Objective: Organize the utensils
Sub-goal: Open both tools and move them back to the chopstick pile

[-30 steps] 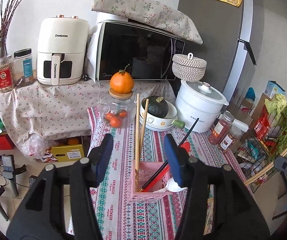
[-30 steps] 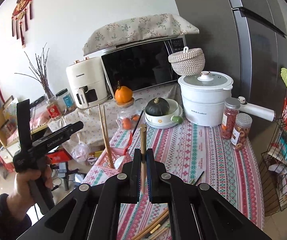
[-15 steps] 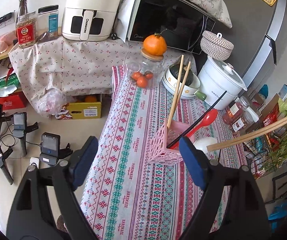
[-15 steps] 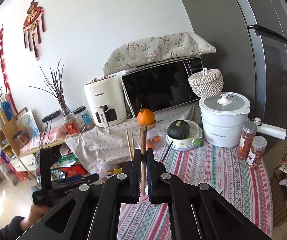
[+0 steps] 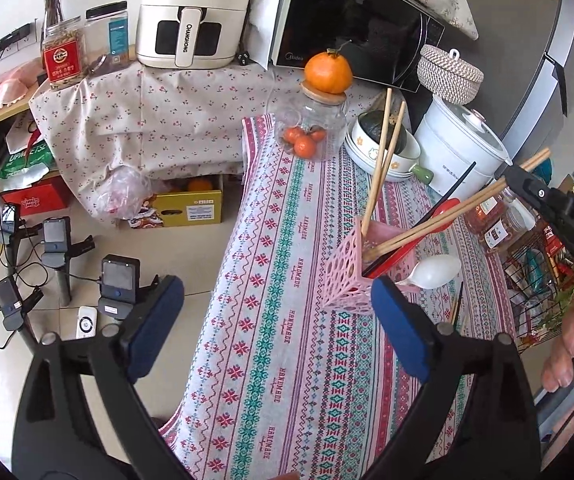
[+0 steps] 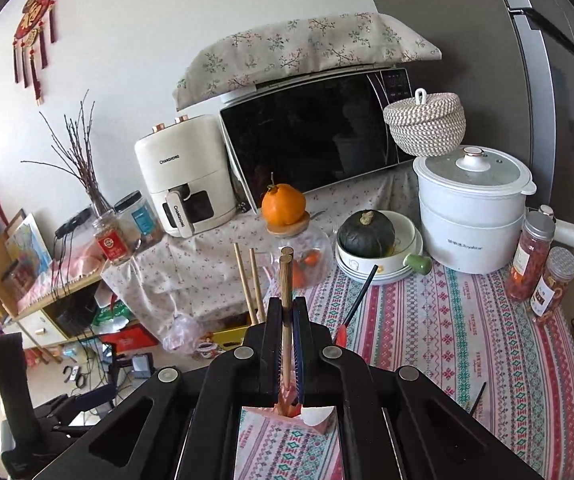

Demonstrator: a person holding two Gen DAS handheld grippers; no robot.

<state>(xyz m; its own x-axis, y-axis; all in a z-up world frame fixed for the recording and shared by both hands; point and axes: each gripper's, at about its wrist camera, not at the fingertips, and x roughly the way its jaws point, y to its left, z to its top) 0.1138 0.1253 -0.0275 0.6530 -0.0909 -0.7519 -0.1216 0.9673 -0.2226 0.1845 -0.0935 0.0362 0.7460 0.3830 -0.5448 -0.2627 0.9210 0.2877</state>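
The pair of wooden chopsticks (image 5: 451, 210) now has its tips down in the pink holder (image 5: 351, 276) on the worktop (image 5: 279, 320), clamped by the closed right hand-held gripper (image 6: 287, 344). The left hand-held gripper (image 5: 275, 316) has just opened wide, empty; insertion is nearly finished.

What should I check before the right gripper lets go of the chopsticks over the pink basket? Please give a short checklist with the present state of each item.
1. Right gripper shut on the wooden chopsticks: ok.
2. Chopstick tips inside the pink basket: ok, the left wrist view shows them reaching into it.
3. Basket upright on the tablecloth: not ok, it leans.
4. Left gripper steadying the basket: not ok; its jaws have just been opening, nothing between them.
5. Room in the basket: cannot tell; two wooden chopsticks, a black chopstick, a red spoon and a white spoon already sit there.
6. Loose chopsticks left on the cloth: not ok, some remain.
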